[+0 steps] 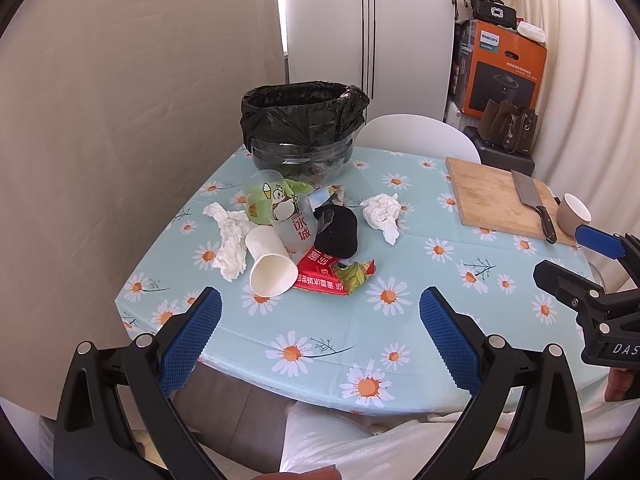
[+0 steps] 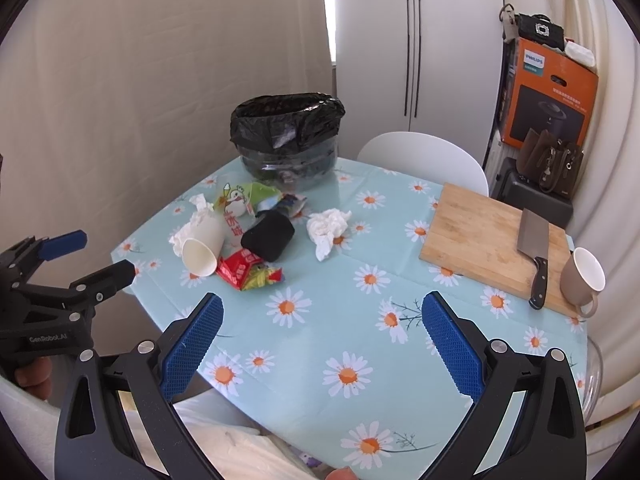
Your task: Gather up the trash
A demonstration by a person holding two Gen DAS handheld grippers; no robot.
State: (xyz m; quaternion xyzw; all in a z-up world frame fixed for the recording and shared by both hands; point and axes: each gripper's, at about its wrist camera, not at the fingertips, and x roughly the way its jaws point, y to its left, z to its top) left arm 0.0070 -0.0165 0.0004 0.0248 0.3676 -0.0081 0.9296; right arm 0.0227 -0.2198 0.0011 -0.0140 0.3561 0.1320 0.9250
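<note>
A pile of trash lies on the daisy tablecloth (image 1: 328,332): a white paper cup (image 1: 270,266) on its side, a clear printed plastic cup (image 1: 288,216), a black crumpled item (image 1: 336,230), a red snack wrapper (image 1: 332,274), and white tissues (image 1: 230,240) (image 1: 382,212). A bin lined with a black bag (image 1: 300,120) stands behind the pile. My left gripper (image 1: 320,336) is open and empty, in front of the pile. My right gripper (image 2: 322,340) is open and empty over the table's near side; it also shows in the left wrist view (image 1: 560,254).
A wooden cutting board (image 2: 480,240) with a cleaver (image 2: 534,248) lies at the right, a beige mug (image 2: 582,278) beside it. A white chair (image 2: 424,156) stands behind the table. A wall is at the left; boxes and bags at the back right.
</note>
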